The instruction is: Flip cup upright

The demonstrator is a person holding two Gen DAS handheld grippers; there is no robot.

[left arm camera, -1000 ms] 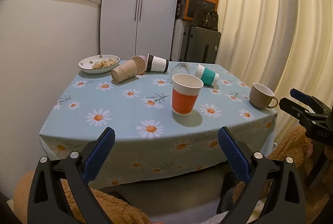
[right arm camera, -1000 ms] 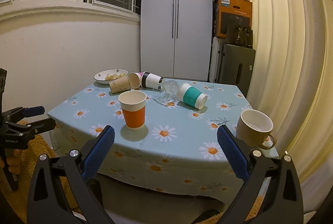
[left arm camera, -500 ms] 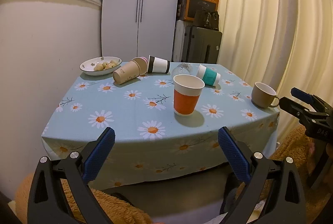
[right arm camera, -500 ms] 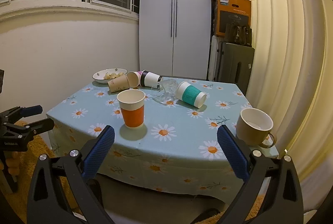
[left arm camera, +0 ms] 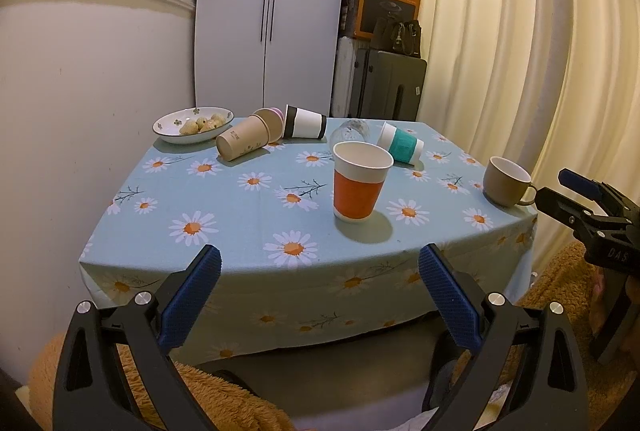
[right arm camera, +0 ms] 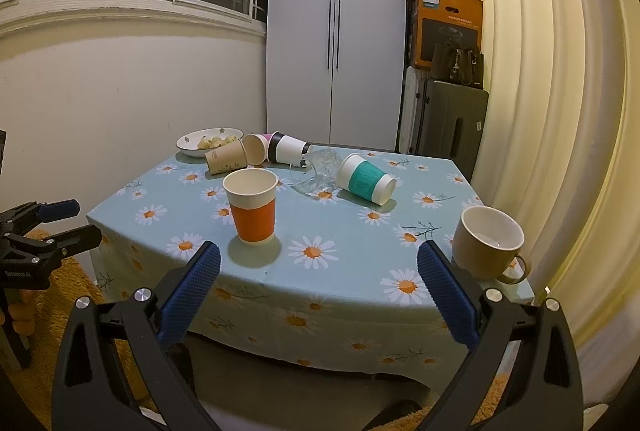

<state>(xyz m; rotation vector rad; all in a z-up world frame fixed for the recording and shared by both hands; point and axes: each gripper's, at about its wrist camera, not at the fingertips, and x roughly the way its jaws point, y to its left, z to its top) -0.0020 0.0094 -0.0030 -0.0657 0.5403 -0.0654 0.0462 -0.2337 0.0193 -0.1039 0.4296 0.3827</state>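
Teal-banded paper cup (right arm camera: 366, 181) lies on its side mid-tabletop, mouth toward the near right, just beside a tipped glass (right arm camera: 316, 171). Judged light, thin-walled, easily crushed; a gentle pinch across the banded middle looks safest. Other tipped cups: brown (right arm camera: 226, 161), black-banded (right arm camera: 288, 147), at the far end by the bowl (right arm camera: 208, 141). Orange cup (right arm camera: 252, 205) and mug (right arm camera: 486, 243) stand upright. Left tongs (left arm camera: 318, 271) and right tongs (right arm camera: 318, 269) released, empty, short of the tabletop (right arm camera: 352, 231).
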